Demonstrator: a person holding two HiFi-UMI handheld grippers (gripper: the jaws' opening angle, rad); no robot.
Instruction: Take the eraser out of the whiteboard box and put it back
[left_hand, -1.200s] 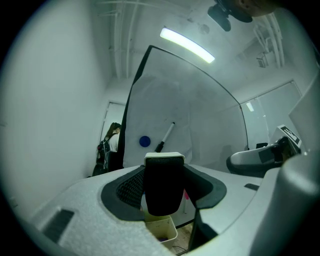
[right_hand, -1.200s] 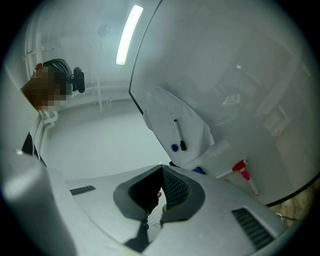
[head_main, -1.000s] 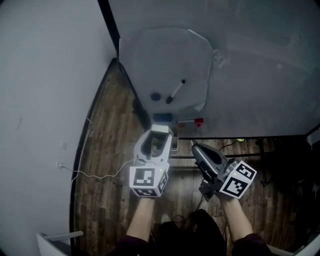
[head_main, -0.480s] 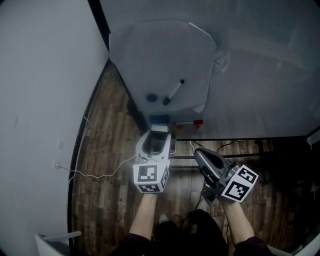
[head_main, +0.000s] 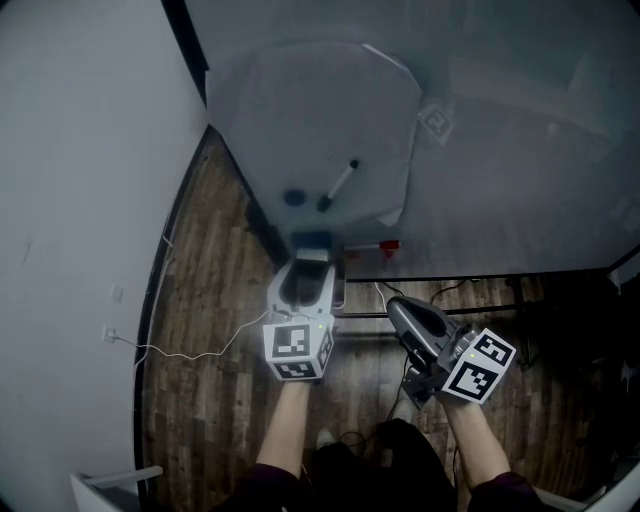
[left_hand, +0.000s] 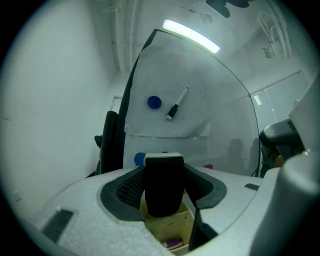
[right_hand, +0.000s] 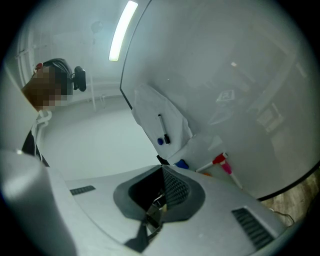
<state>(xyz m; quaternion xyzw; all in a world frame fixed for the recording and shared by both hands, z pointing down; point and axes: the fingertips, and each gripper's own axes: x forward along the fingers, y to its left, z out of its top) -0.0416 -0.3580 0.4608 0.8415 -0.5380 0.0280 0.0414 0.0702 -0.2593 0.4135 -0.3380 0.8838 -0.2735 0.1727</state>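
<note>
Looked steeply down from the head; rode left gripper (head_main: 311, 264) and right gripper (head_main: 396, 304), faced near whiteboard (head_main: 520, 150) at 12 o'clock, shared marker (head_main: 338, 186).

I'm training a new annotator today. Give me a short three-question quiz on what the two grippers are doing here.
1. Multiple choice: what does the left gripper hold between its fingers? A) a marker B) the eraser C) nothing
2. True or false: the right gripper is shut on a red marker.
3. Fill in: in the left gripper view, just below the eraser lies the open ____.
Key: 1 B; 2 false, its fingers are together with nothing between them; 3 box.
</note>
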